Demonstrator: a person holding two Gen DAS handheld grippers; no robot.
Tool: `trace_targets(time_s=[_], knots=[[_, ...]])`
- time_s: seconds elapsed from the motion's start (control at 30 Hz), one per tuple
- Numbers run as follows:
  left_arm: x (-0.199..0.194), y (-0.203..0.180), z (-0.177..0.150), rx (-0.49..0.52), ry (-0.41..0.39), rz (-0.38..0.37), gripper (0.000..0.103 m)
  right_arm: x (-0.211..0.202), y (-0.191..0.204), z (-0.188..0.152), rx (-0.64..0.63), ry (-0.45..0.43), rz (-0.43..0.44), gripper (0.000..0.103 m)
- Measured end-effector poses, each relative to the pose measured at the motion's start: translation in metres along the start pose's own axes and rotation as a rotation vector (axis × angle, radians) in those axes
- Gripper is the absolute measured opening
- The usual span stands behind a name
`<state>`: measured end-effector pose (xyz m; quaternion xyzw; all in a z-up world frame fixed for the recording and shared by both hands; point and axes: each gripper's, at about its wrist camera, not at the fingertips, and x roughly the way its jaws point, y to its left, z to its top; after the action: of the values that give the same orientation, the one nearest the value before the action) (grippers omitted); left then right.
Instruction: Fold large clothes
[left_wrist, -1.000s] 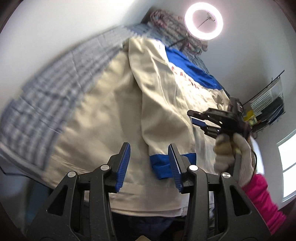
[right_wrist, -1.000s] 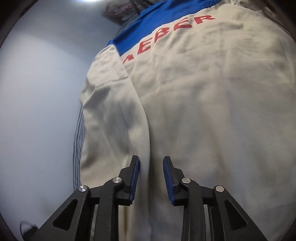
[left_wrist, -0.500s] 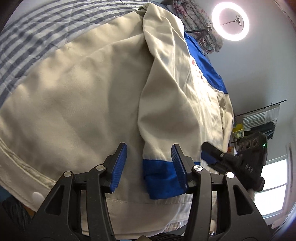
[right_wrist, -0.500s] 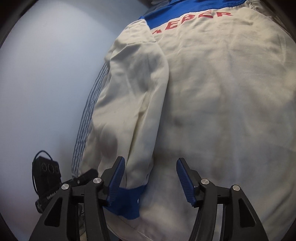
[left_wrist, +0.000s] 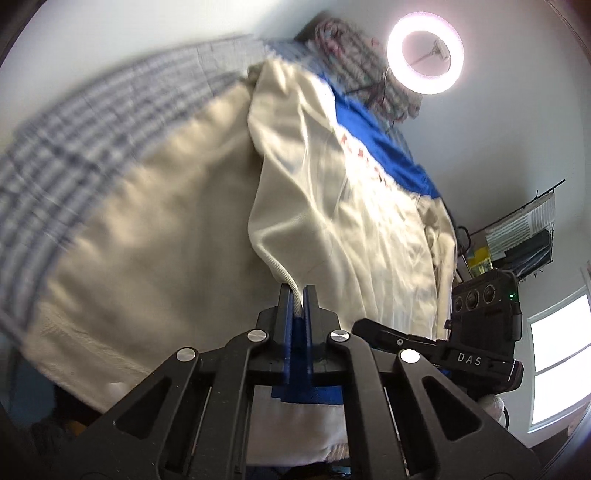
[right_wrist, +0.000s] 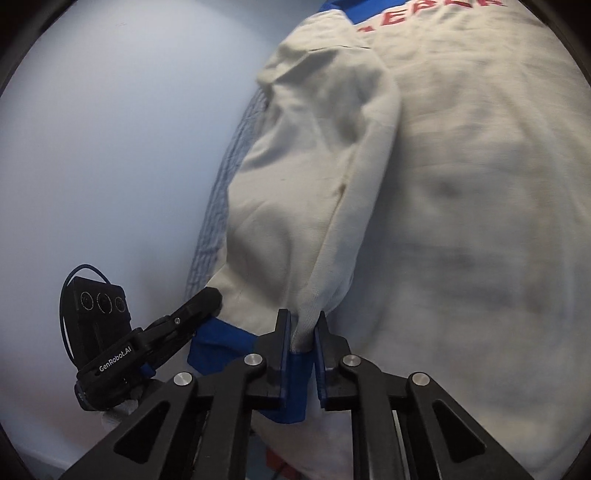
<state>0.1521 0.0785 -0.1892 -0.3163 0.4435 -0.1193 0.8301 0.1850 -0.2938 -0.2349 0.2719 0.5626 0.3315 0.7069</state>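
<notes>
— Both pairs of tongs stood wide over the folded sleeve half a second ago; now we see them nipped onto it. From the left wrist view, our left gripper (left_wrist: 298, 291) has its jaws clamped tight on the cream fabric just above the blue cuff (left_wrist: 306, 395).

— And the garment itself?

— Our cream jacket (left_wrist: 155, 236) lies spread on the striped bedcover (left_wrist: 85, 122), its long axis running away from us, up and to the right, toward the blue yoke (left_wrist: 373, 129) near the ring light (left_wrist: 425, 51). Our sleeve (left_wrist: 295, 177) lies folded along that same line, cuff end nearest us. Our right gripper (left_wrist: 373, 326) shows at the lower right edge, dark and close beside ours.

— Now the right wrist view?

— Our right gripper (right_wrist: 302, 325) is closing, with a bunched fold of the sleeve (right_wrist: 310, 184) pinched between its pads right at the cuff (right_wrist: 291, 384). Our sleeve runs lengthwise up the jacket (right_wrist: 480, 221) toward the red lettering (right_wrist: 436, 14). Our left gripper (right_wrist: 208, 297) grips the sleeve's outer edge, left of us.
</notes>
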Motion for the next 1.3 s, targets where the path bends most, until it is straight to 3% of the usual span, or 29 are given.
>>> trace_targets(time_s=[0.1,0.2,0.33,0.43,0.63,0.8,0.87,0.93,1.07,1.17,1.3], knots=[[-0.039,0.002,0.003,0.057,-0.073,0.049,0.002,0.009,0.030,-0.007,-0.014,0.016,0.075,0.008],[-0.064,0.011,0.001,0.101,-0.123,0.120,0.002,0.029,0.067,-0.019,-0.111,0.052,0.074,0.007],[-0.049,0.052,-0.001,0.015,-0.058,0.191,0.002,0.077,0.076,-0.029,-0.166,0.128,-0.042,0.007],[-0.041,0.072,-0.009,-0.049,-0.030,0.193,0.002,0.097,0.072,-0.034,-0.139,0.164,-0.080,0.006],[-0.052,0.068,-0.013,0.033,-0.065,0.235,0.002,0.087,0.098,-0.038,-0.237,0.150,-0.093,0.006],[-0.034,0.083,-0.021,0.007,-0.022,0.294,0.003,0.122,0.102,-0.039,-0.264,0.198,-0.171,0.008],[-0.040,0.084,-0.020,0.000,-0.021,0.289,0.006,0.121,0.106,-0.038,-0.275,0.206,-0.187,0.017],[-0.055,0.082,-0.018,0.010,-0.054,0.307,0.014,0.111,0.110,-0.038,-0.276,0.224,-0.181,0.037],[-0.089,0.074,-0.016,0.031,-0.142,0.308,0.014,0.071,0.114,-0.042,-0.364,0.206,-0.190,0.033],[-0.086,0.067,-0.014,0.031,-0.123,0.281,0.016,0.045,0.119,-0.025,-0.396,0.153,-0.195,0.033],[-0.075,0.055,-0.016,0.041,-0.108,0.249,0.018,0.025,0.132,0.024,-0.416,0.008,-0.253,0.033]])
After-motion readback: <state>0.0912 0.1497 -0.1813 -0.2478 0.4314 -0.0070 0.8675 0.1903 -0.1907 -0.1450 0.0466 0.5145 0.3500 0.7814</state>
